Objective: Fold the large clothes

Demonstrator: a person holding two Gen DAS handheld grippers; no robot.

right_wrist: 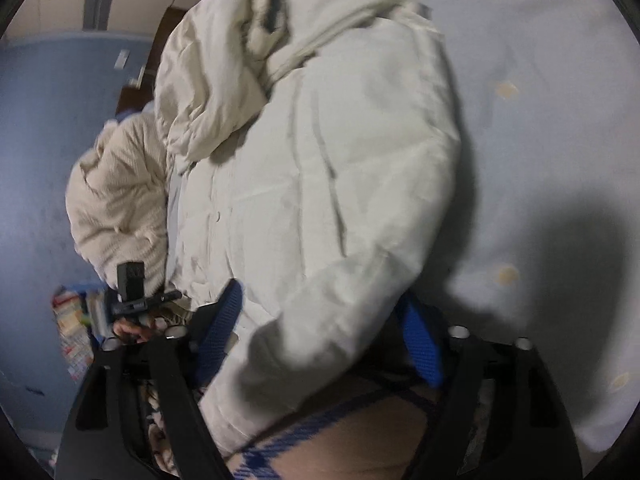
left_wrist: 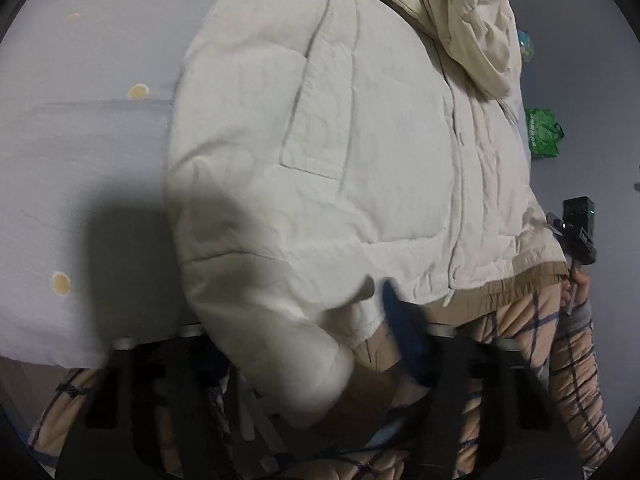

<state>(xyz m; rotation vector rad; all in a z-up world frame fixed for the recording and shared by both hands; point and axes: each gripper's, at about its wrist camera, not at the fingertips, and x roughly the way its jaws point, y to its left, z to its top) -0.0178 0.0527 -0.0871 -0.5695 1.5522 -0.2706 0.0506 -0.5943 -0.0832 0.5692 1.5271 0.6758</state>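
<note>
A cream puffer jacket (left_wrist: pixel 340 140) with a hood lies on a pale bed sheet (left_wrist: pixel 80 140). In the left wrist view its sleeve (left_wrist: pixel 280 340) hangs over the bed edge between my left gripper's (left_wrist: pixel 312 360) blue-padded fingers (left_wrist: pixel 404 336), which stand apart around it. In the right wrist view the jacket (right_wrist: pixel 320 160) fills the middle, and its other sleeve (right_wrist: pixel 312 352) lies between my right gripper's (right_wrist: pixel 324 344) blue fingers (right_wrist: pixel 224 328), also apart. The right gripper's body (left_wrist: pixel 576 232) shows at the jacket's hem in the left view. The left gripper's body (right_wrist: pixel 132 292) shows in the right view.
The person's plaid quilted clothing (left_wrist: pixel 568 360) is close below both grippers. A green bag (left_wrist: pixel 544 138) lies on the grey floor beyond the bed. A second cream ribbed garment (right_wrist: pixel 116 200) and colourful packages (right_wrist: pixel 72 328) lie left of the jacket in the right view.
</note>
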